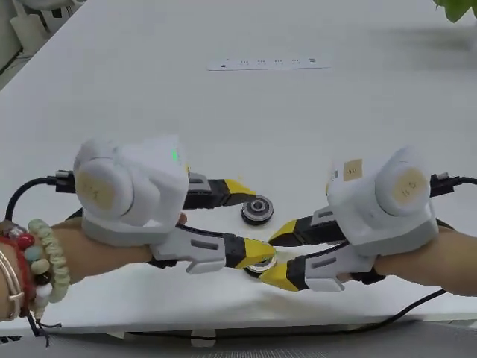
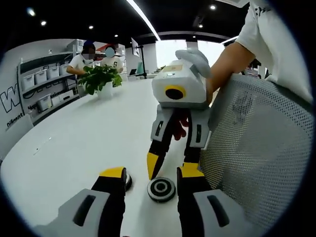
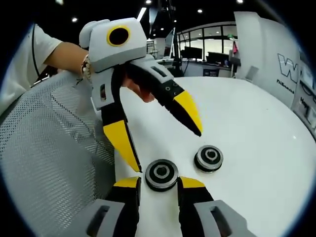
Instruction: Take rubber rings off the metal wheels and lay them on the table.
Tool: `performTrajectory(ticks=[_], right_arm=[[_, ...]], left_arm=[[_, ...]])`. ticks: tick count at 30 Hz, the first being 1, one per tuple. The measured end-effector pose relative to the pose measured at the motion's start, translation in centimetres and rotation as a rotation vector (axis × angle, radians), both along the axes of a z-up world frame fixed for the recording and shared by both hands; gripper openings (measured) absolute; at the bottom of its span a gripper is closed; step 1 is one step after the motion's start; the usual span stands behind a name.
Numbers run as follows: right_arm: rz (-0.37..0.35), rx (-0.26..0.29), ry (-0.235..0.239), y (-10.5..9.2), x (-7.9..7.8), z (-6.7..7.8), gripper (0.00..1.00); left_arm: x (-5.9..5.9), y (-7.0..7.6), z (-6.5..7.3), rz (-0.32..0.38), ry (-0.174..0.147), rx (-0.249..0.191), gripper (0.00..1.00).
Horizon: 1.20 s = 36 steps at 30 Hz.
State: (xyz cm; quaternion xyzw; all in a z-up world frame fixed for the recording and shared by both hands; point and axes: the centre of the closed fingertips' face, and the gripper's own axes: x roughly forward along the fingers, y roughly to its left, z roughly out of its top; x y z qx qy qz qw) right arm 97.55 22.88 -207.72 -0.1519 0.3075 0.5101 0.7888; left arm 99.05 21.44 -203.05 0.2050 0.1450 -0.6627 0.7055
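Currently: left gripper [image 1: 250,220] jaws wide apart; right gripper [image 1: 276,257] jaws apart, flanking near wheel [image 3: 161,174]; second wheel [image 1: 257,210] just beside, on white table [image 1: 298,112].

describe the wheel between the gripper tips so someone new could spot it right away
Near the front edge of the white table, two small metal wheels lie close together. It is the near wheel, closest to the edge, where yellow jaws from both sides converge; the far wheel lies farther in.
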Motion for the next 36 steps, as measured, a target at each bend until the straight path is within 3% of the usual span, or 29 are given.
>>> performTrajectory(ticks=[5, 14, 22, 24, 36], right_arm=[[-0.026, 0.013, 0.000, -0.1, 0.2, 0.1, 0.25], [-0.019, -0.004, -0.016, -0.3, 0.2, -0.2, 0.22], [-0.014, -0.021, -0.020, -0.5, 0.1, -0.4, 0.21], [-0.019, -0.044, 0.000, -1.0, -0.1, -0.8, 0.17], [-0.009, -0.058, -0.011, -1.2, 0.1, -0.6, 0.11]], left_arm=[[-0.2, 0.1, -1.5, 0.001, 0.008, 0.032, 0.31], [-0.4, 0.4, -2.5, -0.017, -0.002, 0.065, 0.14], [-0.8, 0.5, -3.5, -0.035, 0.025, 0.082, 0.12], [-0.8, 0.4, -3.5, -0.034, 0.022, 0.081, 0.11], [-0.5, 0.4, -3.6, -0.027, 0.027, 0.078, 0.08]])
